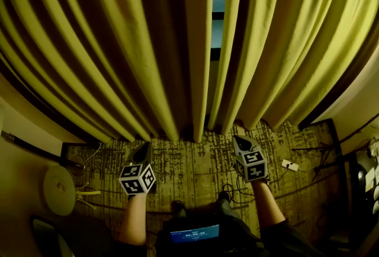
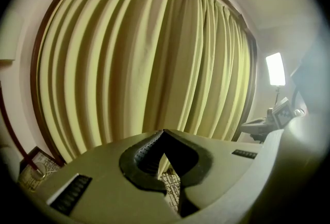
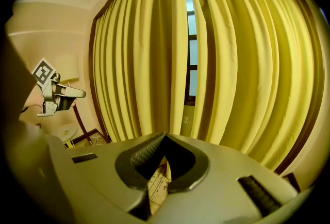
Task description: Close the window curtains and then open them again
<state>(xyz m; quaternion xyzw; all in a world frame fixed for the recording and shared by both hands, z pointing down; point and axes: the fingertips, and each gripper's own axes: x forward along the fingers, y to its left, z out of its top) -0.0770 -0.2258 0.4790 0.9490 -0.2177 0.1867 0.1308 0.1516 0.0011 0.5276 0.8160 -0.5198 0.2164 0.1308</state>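
Note:
Two yellow-green pleated curtains hang almost drawn together: the left curtain (image 1: 106,42) and the right curtain (image 1: 296,37), with a narrow gap (image 1: 218,7) showing the window between them. My left gripper (image 1: 144,149) is held low over the carpet, short of the left curtain, jaws shut and empty. My right gripper (image 1: 238,142) sits just before the right curtain's hem, also shut on nothing. In the left gripper view the curtain (image 2: 149,68) fills the frame beyond the closed tips (image 2: 164,131). The right gripper view shows the gap (image 3: 191,47) above its closed tips (image 3: 165,135).
A patterned carpet (image 1: 189,167) lies under both grippers. A round white object (image 1: 59,189) and cables (image 1: 237,188) rest on the floor. A small white plug piece (image 1: 289,164) lies at right. Dark furniture (image 1: 361,190) stands at far right. A lit lamp (image 2: 275,69) glows beside the window.

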